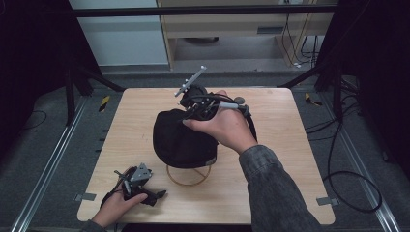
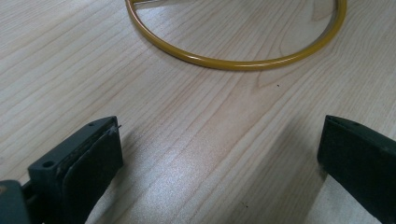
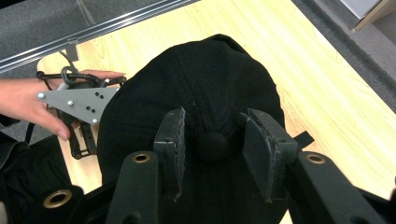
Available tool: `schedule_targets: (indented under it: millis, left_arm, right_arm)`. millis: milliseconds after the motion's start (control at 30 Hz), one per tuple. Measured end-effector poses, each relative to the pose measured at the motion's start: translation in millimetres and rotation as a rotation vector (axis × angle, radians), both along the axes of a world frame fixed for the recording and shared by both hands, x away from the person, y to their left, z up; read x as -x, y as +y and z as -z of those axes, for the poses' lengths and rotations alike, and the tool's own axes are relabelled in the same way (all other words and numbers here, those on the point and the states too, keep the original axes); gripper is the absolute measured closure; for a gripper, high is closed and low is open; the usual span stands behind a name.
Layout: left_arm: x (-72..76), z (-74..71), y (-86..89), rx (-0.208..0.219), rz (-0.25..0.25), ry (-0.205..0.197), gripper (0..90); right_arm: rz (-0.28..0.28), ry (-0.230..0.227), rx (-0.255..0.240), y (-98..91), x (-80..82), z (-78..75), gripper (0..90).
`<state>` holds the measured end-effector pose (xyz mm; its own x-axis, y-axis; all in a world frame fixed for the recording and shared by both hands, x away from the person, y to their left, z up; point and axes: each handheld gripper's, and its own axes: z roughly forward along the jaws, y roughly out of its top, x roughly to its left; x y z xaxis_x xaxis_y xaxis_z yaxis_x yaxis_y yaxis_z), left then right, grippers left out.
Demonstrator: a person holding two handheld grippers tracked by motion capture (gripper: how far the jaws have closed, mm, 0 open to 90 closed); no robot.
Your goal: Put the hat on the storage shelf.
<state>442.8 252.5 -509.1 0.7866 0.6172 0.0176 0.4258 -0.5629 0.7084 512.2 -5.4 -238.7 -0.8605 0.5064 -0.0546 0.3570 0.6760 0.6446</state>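
Closest to me, at the near left corner of the wooden table (image 1: 290,145), the person's left hand (image 1: 113,208) rests on the tabletop, wrapped around the left gripper (image 1: 145,191), which lies low and points toward the middle of the table. In the left gripper view its two black jaws stand wide apart with nothing but bare wood grain between them, and just ahead of them lies the curved yellow ring (image 2: 233,62) of a wire stand (image 1: 187,176), apart from the pads. Past that, at the middle of the table, a black cap (image 1: 181,137) sits on top of that stand, covering all of it but the ring at its foot. The cap is dark matte fabric, rounded and domed, with stitched seams that run up to a small covered button (image 3: 212,144) at the crown. Over it, the right forearm in a grey sleeve (image 1: 275,188) reaches in from the near right, the right hand (image 1: 227,125) bent at the wrist and tilting the right gripper (image 3: 212,154) down onto the crown from the far side. In the right gripper view its jaws stand partly open on either side of the button, with a gap between each pad and it, so the pads press on nothing and the cap rests free on the stand.
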Motion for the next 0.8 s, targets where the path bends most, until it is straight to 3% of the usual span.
schedule_targets:
  millis: [433, 800]
  left_arm:
    - [0.0, 0.0, 0.0, 0.000, 0.000, 0.000, 0.0]
    - [0.0, 0.0, 0.0, 0.000, 0.000, 0.000, 0.0]
  right_arm:
    - [-0.010, -0.021, -0.039, -2.1, 11.1, -3.7, 54.8]
    - [0.042, -0.057, -0.046, -8.3, 14.1, -0.3, 33.9]
